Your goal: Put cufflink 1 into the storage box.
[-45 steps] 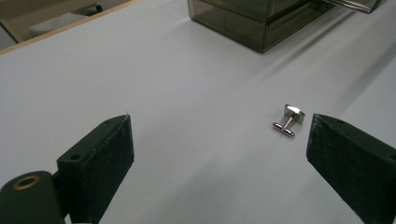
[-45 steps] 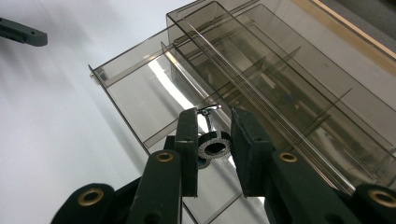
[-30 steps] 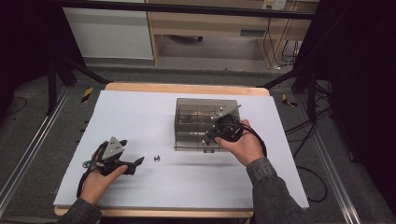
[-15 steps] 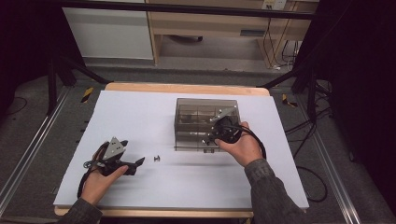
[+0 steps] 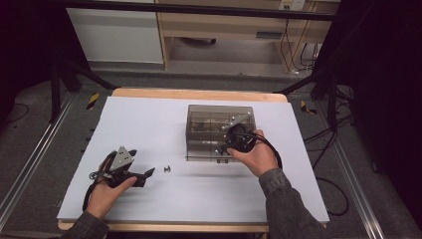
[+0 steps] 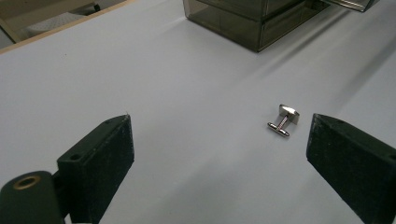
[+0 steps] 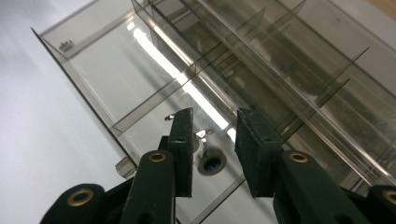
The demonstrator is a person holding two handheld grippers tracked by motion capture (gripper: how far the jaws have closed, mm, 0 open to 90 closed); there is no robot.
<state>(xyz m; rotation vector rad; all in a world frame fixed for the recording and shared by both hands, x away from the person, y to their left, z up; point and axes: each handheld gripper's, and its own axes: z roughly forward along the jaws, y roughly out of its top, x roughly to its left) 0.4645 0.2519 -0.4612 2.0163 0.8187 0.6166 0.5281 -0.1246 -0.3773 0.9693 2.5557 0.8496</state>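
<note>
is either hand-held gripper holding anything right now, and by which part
Nothing is held. The left hand-held gripper stands wide open near the small metal stud; the right hand-held gripper, jaws just opening, hangs over the smoky plastic box.

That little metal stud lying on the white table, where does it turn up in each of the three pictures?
High view: the metal stud lies on the white table, just right of the left gripper.
Left gripper view: it sits right of centre, close to the right-hand finger.
Right gripper view: I cannot find it among the compartments.
Shared landmark: the smoky clear plastic box, at top and close up.
</note>
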